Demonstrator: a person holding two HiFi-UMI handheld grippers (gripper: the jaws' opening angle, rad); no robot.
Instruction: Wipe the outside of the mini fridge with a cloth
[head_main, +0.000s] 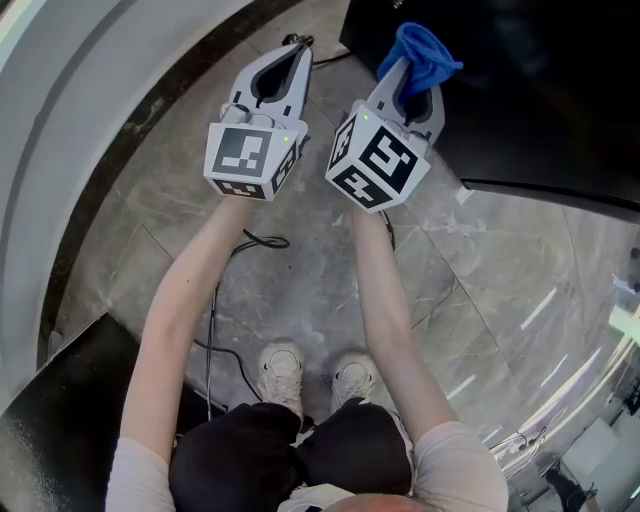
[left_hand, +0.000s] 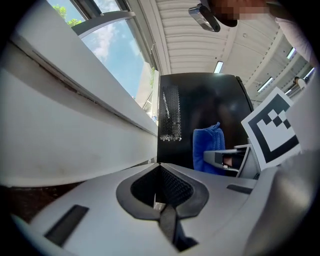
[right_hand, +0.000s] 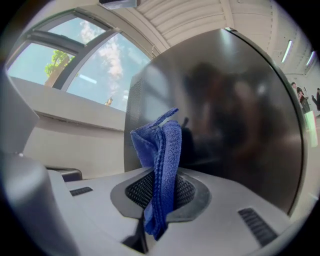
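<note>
The black mini fridge (head_main: 545, 95) stands on the floor at the upper right of the head view. My right gripper (head_main: 418, 62) is shut on a blue cloth (head_main: 418, 50), whose bunched end sticks out past the jaws right next to the fridge's front corner. In the right gripper view the cloth (right_hand: 161, 150) hangs folded between the jaws, with the glossy fridge side (right_hand: 235, 110) just behind it. To the left of it my left gripper (head_main: 296, 44) is shut and empty; its view shows the fridge (left_hand: 200, 112) and the cloth (left_hand: 206, 147) ahead.
A curved white wall ledge (head_main: 60, 110) runs along the left. A black cable (head_main: 255, 240) lies on the grey marble floor (head_main: 500, 300) under my arms. A black panel (head_main: 55, 420) sits at the lower left. The person's shoes (head_main: 282, 368) are below.
</note>
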